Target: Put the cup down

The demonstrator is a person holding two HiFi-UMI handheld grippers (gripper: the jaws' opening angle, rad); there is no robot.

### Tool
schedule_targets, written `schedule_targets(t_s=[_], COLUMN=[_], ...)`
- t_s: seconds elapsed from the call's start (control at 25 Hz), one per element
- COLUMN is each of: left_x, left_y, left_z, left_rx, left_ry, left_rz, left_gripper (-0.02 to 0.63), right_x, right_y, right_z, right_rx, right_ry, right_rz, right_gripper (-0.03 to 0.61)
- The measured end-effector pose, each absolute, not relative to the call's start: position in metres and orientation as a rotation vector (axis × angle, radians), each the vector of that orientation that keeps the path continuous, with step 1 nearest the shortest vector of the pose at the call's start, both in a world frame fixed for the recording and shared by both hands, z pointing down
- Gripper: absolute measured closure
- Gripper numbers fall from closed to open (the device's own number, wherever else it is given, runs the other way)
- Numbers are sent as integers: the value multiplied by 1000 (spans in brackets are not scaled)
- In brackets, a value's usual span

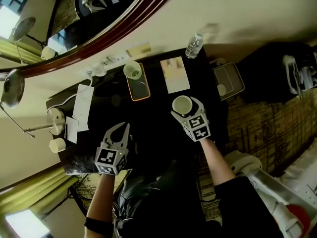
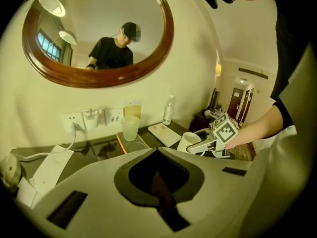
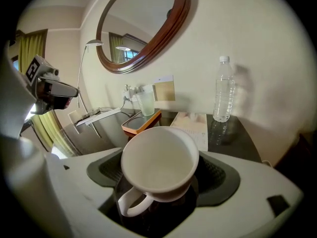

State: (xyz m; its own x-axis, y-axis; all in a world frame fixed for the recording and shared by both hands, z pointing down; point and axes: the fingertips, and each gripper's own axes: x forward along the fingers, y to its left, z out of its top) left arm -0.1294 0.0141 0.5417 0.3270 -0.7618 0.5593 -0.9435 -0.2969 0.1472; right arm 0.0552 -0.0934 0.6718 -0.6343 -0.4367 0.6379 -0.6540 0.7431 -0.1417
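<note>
A white cup (image 1: 182,104) with a handle sits between the fingers of my right gripper (image 1: 184,106), which is shut on it. In the right gripper view the empty cup (image 3: 158,165) tilts towards the camera, handle at the lower left, pressed between the dark pads (image 3: 220,175). The left gripper view shows the cup (image 2: 189,141) held just over the black table (image 1: 158,130), right of the orange tray (image 2: 125,144). My left gripper (image 1: 120,128) hovers over the table's near left part, shut and empty, its jaws meeting at a point.
An orange tray (image 1: 140,90) with a glass (image 1: 132,70) stands at the back of the table. Beside it lie a white booklet (image 1: 175,75) and a water bottle (image 1: 194,45). Papers (image 1: 82,103) and a lamp (image 1: 54,119) occupy the left. A round mirror (image 2: 99,33) hangs above wall sockets.
</note>
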Motion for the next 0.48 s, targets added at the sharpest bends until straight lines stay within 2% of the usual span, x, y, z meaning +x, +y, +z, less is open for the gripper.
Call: schedule_targets(t_s=[0.48], left_x=[-142], left_y=[17], left_z=[562], left_rx=[2098], left_ry=[-1546], left_rz=[519], left_gripper=[614], right_x=[36], right_y=[-95], right_z=[666], right_rx=[606], right_ry=[-2424], right_rz=[330], right_gripper=[147])
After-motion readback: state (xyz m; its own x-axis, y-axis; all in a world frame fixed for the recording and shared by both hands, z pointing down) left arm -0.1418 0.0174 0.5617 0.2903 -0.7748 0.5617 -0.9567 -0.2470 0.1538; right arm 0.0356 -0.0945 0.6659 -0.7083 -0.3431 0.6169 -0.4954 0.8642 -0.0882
